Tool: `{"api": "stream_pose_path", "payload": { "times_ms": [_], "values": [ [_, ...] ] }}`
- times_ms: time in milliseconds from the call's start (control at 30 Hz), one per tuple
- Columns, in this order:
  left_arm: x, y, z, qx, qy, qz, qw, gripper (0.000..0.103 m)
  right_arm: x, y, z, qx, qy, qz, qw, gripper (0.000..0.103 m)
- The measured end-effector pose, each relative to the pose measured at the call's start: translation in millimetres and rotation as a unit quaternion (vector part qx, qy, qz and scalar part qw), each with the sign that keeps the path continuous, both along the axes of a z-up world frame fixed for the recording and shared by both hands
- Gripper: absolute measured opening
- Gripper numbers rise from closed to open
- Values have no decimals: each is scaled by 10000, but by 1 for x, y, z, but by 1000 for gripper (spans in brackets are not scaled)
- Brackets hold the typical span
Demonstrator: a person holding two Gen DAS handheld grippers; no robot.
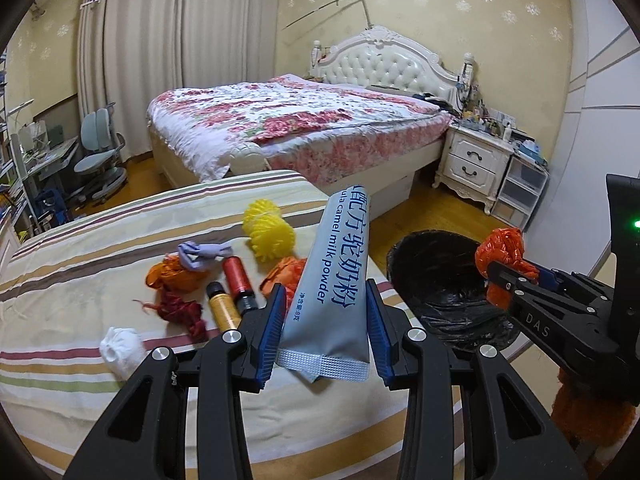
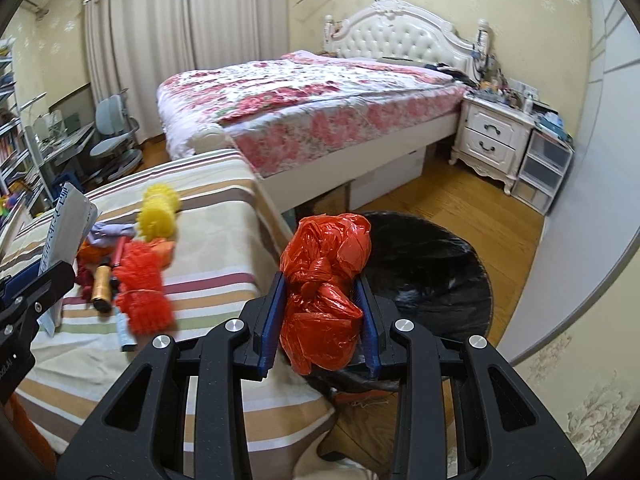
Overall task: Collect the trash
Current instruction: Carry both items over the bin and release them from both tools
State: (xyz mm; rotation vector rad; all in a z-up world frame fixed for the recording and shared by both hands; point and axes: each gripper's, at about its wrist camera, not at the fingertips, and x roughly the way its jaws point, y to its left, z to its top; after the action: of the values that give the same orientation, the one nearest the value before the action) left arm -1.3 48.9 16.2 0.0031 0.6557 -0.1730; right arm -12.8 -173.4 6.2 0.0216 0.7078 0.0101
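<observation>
Left gripper (image 1: 326,320): I see it clamped on milk powder sachet (image 1: 334,276)
Right gripper (image 2: 320,312): clamped on red plastic bag (image 2: 324,292)
Bin (image 2: 452,280): partly hidden behind bag

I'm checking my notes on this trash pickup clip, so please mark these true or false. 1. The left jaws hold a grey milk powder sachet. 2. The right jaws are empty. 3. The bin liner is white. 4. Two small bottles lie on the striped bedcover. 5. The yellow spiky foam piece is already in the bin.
1. True: the left gripper is shut on the grey milk powder sachet.
2. False: the right gripper clamps a crumpled orange-red plastic bag.
3. False: the round bin has a black liner.
4. True: a red bottle and a gold bottle lie on the striped bedcover.
5. False: the yellow spiky foam piece lies on the bedcover.
</observation>
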Motion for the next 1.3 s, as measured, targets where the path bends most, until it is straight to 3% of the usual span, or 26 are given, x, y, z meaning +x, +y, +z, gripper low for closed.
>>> {"api": "stream_pose_path", "payload": {
  "times_ms": [267, 567, 1300],
  "values": [
    [35, -52, -19, 133, 163, -395, 9990, 40, 23, -38, -13, -52, 29, -345, 9994, 33],
    [68, -91, -33, 290, 238, -509, 9980, 40, 48, -76, -26, 52, 155, -597, 9981, 33],
    [109, -133, -56, 581, 523, -592, 9952, 40, 72, -105, -50, 267, 456, -884, 9947, 33]
  ]
}}
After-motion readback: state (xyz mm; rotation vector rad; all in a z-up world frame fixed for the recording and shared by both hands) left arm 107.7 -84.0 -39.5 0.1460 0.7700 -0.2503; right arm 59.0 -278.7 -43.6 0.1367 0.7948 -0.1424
